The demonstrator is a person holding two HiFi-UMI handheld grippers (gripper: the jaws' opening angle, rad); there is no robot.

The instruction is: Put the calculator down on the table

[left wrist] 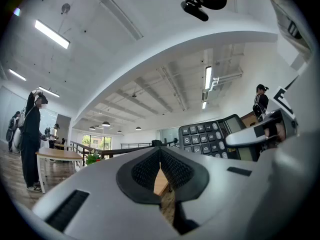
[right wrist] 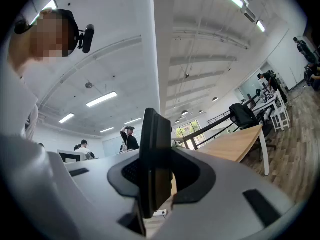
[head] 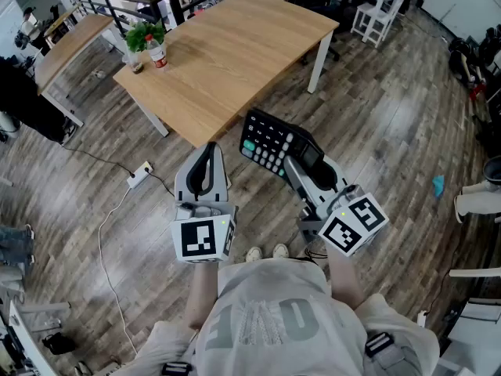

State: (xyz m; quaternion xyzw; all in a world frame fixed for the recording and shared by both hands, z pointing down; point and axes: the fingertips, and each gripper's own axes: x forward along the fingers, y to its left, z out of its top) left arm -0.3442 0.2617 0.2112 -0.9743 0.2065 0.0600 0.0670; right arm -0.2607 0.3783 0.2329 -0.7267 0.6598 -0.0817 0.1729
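Black slab calculator gripped at its display end by the right tongs, in the air just off the tabletop near edge.
Rows of small rounded keys. Left tongs pressed together, empty. Pale wood rectangular tabletop, white legs; grey-brown plank floor, open office.

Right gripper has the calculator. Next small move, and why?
Probably carry it forward until it is over the table. The right gripper is clamped on the calculator, which is held up in the air just off the table's near edge, not above the top. The left gripper is shut and empty.
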